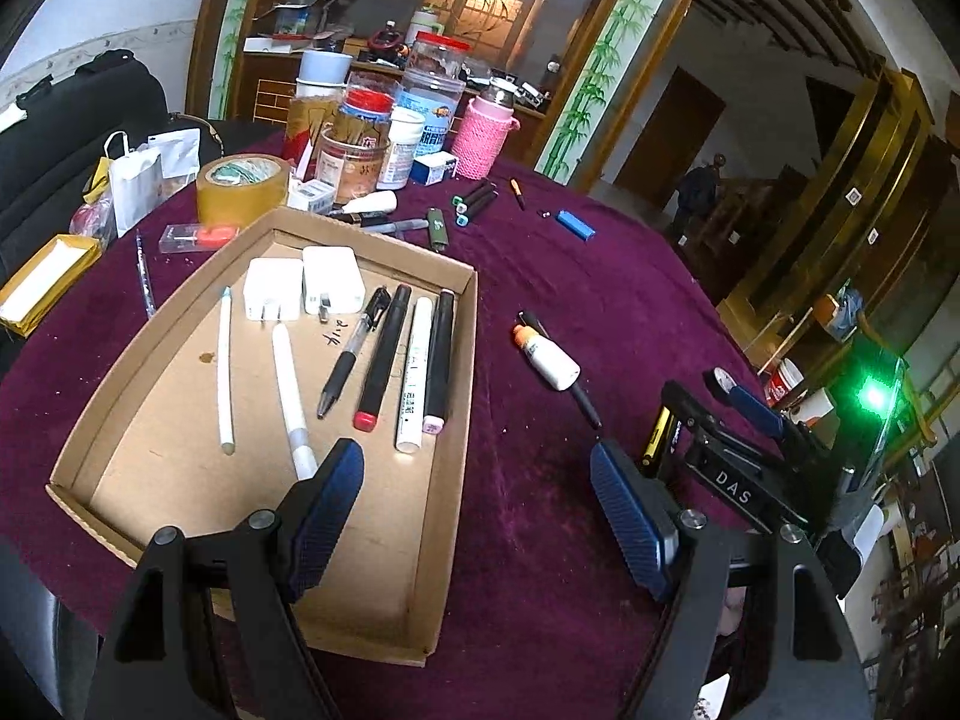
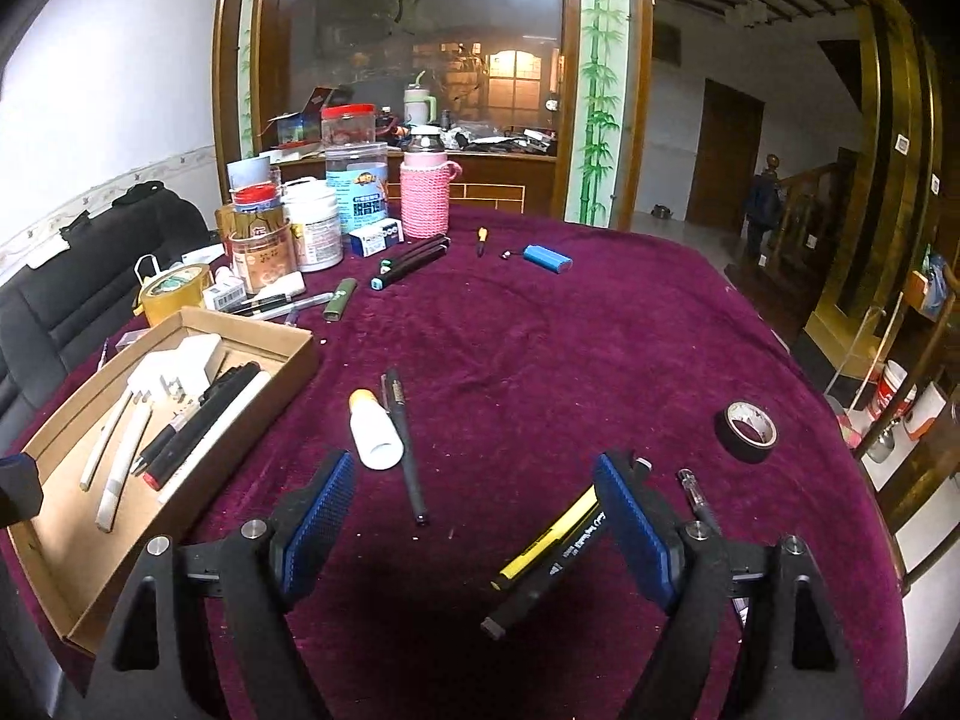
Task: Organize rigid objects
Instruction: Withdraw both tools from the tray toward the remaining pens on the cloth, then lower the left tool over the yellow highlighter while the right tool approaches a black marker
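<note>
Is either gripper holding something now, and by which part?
Nothing is held. The left gripper is open above the box edge; the right gripper is open, with the yellow pen lying loose between its fingers.

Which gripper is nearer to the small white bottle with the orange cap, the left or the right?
Right. The white bottle lies just ahead of the right gripper, near its left finger. The left gripper is farther back, beside the cardboard tray.

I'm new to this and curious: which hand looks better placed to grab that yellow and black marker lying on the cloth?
Probably the right gripper: it is open and the yellow and black marker lies just inside its right finger. The left gripper hovers open over the cardboard tray edge.
</note>
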The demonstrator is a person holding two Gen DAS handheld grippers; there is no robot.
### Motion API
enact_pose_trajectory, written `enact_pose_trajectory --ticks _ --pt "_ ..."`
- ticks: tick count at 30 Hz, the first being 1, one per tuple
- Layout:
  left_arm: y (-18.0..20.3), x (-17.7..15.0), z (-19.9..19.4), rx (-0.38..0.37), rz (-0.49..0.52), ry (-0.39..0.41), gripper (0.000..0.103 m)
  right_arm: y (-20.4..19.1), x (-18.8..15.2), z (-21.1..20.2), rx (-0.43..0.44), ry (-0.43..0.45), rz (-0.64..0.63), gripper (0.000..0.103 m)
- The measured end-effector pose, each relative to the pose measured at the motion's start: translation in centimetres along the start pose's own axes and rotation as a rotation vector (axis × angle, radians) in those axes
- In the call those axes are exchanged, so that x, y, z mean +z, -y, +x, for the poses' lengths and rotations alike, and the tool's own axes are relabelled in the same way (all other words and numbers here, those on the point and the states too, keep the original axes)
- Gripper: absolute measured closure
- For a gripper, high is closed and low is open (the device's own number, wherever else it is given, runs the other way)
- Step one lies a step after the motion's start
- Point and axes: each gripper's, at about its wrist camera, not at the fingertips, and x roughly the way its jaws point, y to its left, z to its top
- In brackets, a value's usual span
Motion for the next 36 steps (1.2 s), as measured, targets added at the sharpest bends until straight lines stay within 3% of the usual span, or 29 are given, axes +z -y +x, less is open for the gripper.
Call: enact_pose_trajectory --ticks 18,26,32,36 --pt "1.4 -0.3 2.8 0.003 0.029 -0.065 0.026 1.7 -0.6 1.6 -0.033 -0.018 0.015 0.018" --pt "2.7 -0.3 4.4 -0.003 0.060 -0.098 0.026 3.6 -0.7 2.5 -0.002 -0.053 0.033 0.017" --pt "4.2 0.1 5.7 0.002 0.103 -0.114 0.026 12.1 0.5 2.4 -0.015 -0.035 0.185 0.014" --pt "6.8 0.2 7.7 -0.008 0.175 -0.138 0.026 18.8 0.1 2.9 -0.087 -0.021 0.323 0.014"
